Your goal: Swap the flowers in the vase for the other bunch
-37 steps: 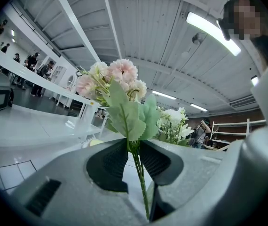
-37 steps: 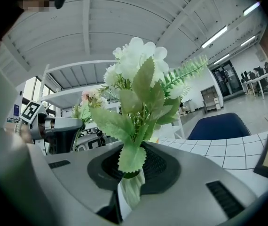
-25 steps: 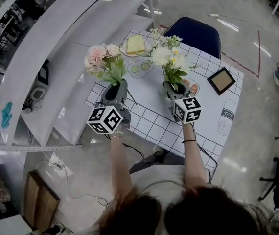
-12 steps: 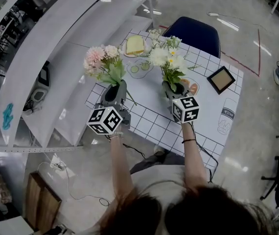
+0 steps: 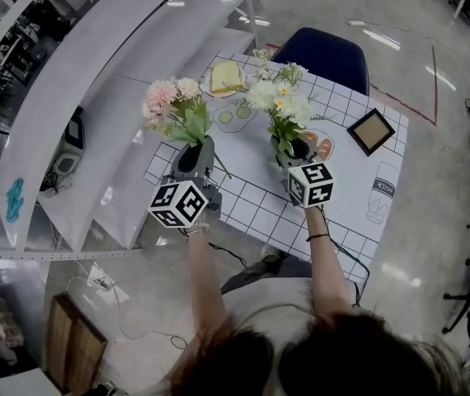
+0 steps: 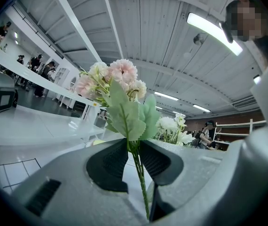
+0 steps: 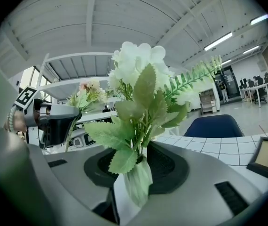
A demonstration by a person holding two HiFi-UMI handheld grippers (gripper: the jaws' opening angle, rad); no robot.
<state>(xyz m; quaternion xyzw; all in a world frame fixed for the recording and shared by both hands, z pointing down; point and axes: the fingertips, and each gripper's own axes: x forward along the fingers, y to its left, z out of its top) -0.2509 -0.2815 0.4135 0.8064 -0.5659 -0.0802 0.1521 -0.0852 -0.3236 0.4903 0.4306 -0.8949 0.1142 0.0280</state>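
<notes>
nearby, pink flowers (image 5: 173, 99), picture frame (image 5: 371, 131), blue chair (image 5: 327, 56)

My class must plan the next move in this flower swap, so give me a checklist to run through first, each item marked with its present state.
1. Left gripper clamped on the pink bunch by its stems: ok.
2. Right gripper jaws, opening with the white bunch between them, wide enough to draw back: cannot tell.
3. White bunch upright in the glass vase: ok.
4. The two bunches apart, not tangled: ok.
5. Vase base steady on the table: cannot tell, the gripper hides it.
</notes>
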